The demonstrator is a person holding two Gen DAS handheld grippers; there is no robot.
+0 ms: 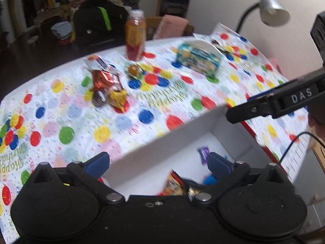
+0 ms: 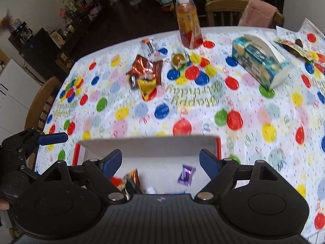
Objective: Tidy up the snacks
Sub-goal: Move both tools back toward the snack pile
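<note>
Left wrist view: the left gripper hangs spread wide and empty over the near left corner of a white box, its left finger outside the wall and its right finger inside. A purple candy lies on the box floor, long axis running near to far, and an orange snack packet sits at the near wall. Farther off on the dotted tablecloth lies a pile of wrappers, then a round sweet, a juice bottle standing upright and a tissue box at the far right.

Right wrist view: the right gripper is also spread and holds nothing, both fingers just inside the box. The purple candy lies between them nearer the right finger, tilted slightly, one end pointing to the far wall. The orange packet lies by the left finger.
</note>
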